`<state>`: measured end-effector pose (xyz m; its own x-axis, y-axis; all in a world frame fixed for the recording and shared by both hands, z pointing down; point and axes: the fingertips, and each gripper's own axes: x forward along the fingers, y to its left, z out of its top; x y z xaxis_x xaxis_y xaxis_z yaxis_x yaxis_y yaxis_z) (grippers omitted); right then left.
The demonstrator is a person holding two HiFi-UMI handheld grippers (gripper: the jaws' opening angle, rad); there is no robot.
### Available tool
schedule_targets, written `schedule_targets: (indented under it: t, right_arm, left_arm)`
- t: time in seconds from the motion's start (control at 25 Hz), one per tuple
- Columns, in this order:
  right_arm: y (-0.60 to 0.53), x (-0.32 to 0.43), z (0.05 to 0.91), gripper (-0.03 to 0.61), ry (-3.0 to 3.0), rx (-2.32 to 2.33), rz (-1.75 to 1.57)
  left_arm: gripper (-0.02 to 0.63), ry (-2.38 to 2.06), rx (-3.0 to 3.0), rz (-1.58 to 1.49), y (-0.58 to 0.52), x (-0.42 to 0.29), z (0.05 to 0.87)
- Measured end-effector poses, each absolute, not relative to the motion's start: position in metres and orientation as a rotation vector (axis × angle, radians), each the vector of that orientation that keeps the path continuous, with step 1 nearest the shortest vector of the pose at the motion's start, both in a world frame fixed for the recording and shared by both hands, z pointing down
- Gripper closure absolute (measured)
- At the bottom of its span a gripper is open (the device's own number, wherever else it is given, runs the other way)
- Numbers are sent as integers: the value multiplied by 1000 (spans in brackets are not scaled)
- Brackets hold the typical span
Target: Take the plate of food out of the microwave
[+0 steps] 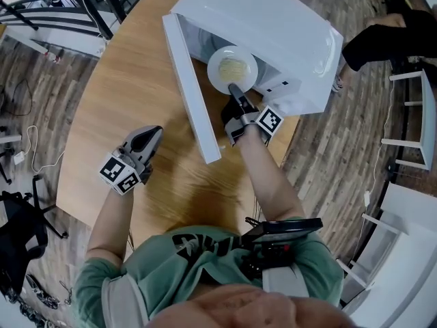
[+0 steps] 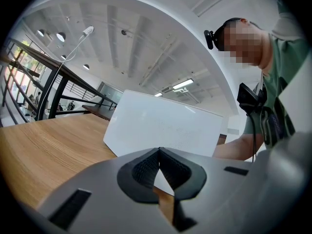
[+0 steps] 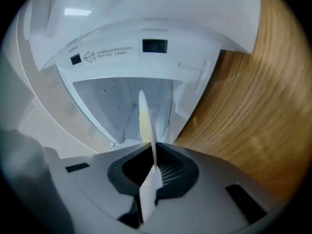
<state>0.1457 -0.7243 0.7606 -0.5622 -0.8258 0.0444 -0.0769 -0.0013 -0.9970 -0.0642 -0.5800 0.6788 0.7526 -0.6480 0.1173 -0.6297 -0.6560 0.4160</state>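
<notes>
The white microwave (image 1: 273,26) stands on the wooden table (image 1: 123,80) with its door (image 1: 191,94) swung wide open. A white plate of pale yellow food (image 1: 232,68) sits at the mouth of the cavity. My right gripper (image 1: 235,91) is shut on the plate's near rim. In the right gripper view the plate (image 3: 146,126) shows edge-on, pinched between the jaws of that gripper (image 3: 155,167), with the microwave cavity (image 3: 122,106) behind. My left gripper (image 1: 153,134) hovers over the table left of the door, shut and empty; its tips (image 2: 159,151) meet, facing the door (image 2: 161,128).
The open door stands as a wall between the two grippers. A black railing (image 1: 61,5) runs at the top left. White furniture (image 1: 410,115) and another person's dark sleeve (image 1: 382,39) are at the right. The table's right edge lies close beside the microwave.
</notes>
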Motion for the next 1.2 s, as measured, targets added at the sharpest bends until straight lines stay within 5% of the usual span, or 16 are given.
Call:
schedule_targets:
  t: [1.2]
  right_arm:
    - [-557,211,679,557,1730,-1134,-1586]
  left_arm:
    - [610,-1025,2586,-155,-439,-106,566]
